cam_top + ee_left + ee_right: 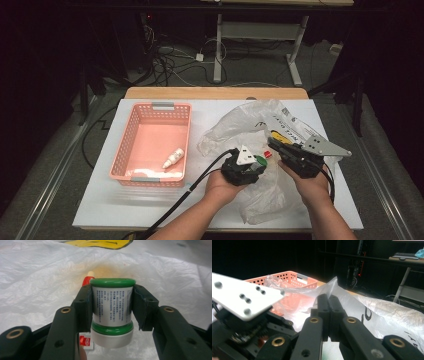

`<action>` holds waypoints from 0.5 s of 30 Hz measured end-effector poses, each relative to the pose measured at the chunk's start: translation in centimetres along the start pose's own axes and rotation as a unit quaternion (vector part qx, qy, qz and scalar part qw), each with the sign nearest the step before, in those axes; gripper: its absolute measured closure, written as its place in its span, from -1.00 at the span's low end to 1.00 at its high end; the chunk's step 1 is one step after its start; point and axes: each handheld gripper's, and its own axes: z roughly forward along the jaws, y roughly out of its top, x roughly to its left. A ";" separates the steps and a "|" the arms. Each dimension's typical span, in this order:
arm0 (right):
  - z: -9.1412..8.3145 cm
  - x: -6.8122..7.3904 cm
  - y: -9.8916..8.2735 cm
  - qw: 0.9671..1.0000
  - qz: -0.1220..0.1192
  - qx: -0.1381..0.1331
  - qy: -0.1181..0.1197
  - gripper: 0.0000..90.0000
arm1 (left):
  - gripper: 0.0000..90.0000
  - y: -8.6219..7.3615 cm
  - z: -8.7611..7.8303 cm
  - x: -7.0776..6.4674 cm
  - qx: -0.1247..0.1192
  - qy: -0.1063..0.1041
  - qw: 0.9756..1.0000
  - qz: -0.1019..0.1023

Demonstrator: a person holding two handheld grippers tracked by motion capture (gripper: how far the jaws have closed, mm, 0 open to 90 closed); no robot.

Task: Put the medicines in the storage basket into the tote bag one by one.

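My left gripper [112, 293] is shut on a small white jar [112, 307] with green rims, a printed label and a white screw cap. It holds the jar over the clear plastic bag [240, 122], in the high view at the table's middle [256, 165]. A small red-capped item [88, 280] lies on the bag just beyond the jar. My right gripper [329, 300] is shut, its jaws pressed together on a raised fold of the bag [387, 315]. In the high view the right gripper [273, 142] sits right of the left one.
A pink plastic basket [131, 130] stands on the left of the white table and holds a small white bottle [173, 158]. The bag carries a yellow print [100, 243]. Cables trail from both grippers toward the front edge. The floor beyond is dark, with wires and desk legs.
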 end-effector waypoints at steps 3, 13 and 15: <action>0.0 0.0 0.0 1.000 0.000 0.000 0.000 1.00 | 0.19 0.0 1.0 0.0 0.005 0.001 1.000 0.001; -0.1 -0.2 -0.1 1.000 -0.002 0.001 -0.002 1.00 | 0.18 0.1 3.0 0.3 0.016 0.003 1.000 0.002; -0.2 -0.2 -0.1 1.000 -0.002 0.002 -0.001 1.00 | 0.18 0.1 3.2 0.3 0.017 0.001 1.000 -0.001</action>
